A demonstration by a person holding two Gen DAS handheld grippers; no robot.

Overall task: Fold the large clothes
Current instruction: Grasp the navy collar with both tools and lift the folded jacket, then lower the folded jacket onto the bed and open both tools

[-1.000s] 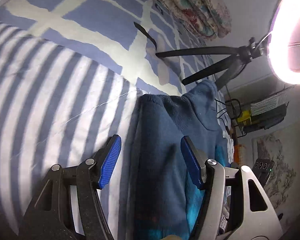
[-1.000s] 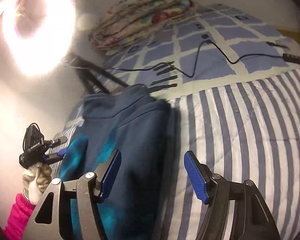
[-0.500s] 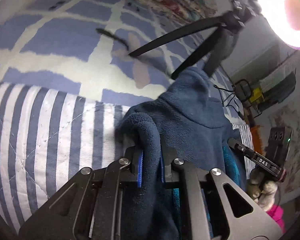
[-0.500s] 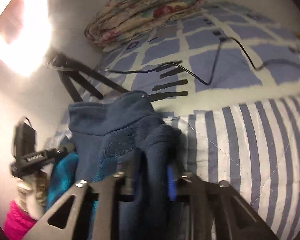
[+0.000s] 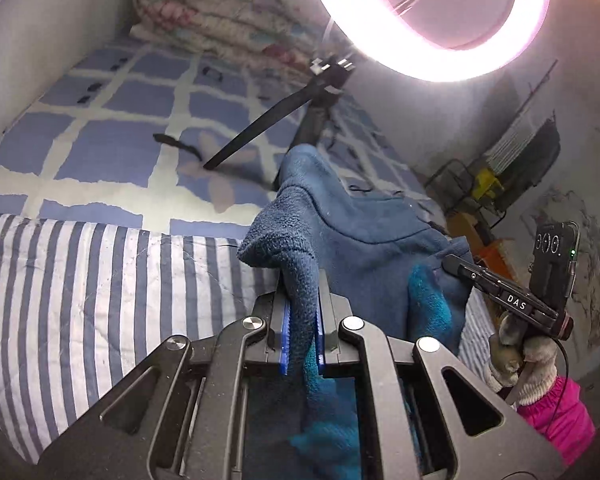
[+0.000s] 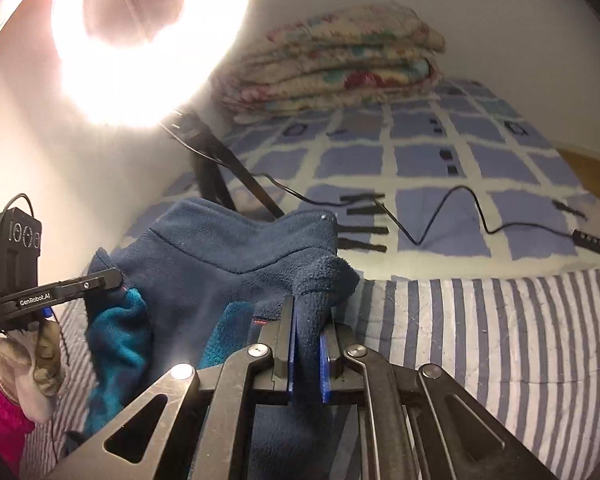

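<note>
A dark blue fleece garment [image 5: 364,232] with a teal lining hangs lifted above the striped bed cover [image 5: 80,280]. My left gripper [image 5: 302,340] is shut on one top corner of it. My right gripper [image 6: 308,356] is shut on the other top corner of the fleece [image 6: 228,248]. Each view shows the other gripper pinching the cloth at the far corner: the right one shows in the left wrist view [image 5: 460,270], the left one in the right wrist view [image 6: 112,278]. The lower part of the garment is hidden below the grippers.
A bright ring light [image 5: 432,20] on a black tripod [image 5: 260,136] stands on the bed just behind the garment. A folded floral quilt [image 6: 332,68] lies at the head of the bed. A black cable [image 6: 440,220] runs across the blue checked sheet [image 6: 420,160].
Both grippers went from open over the flat garment to shut on its top corners. They then raised the fleece off the bed, so it now hangs between them.
</note>
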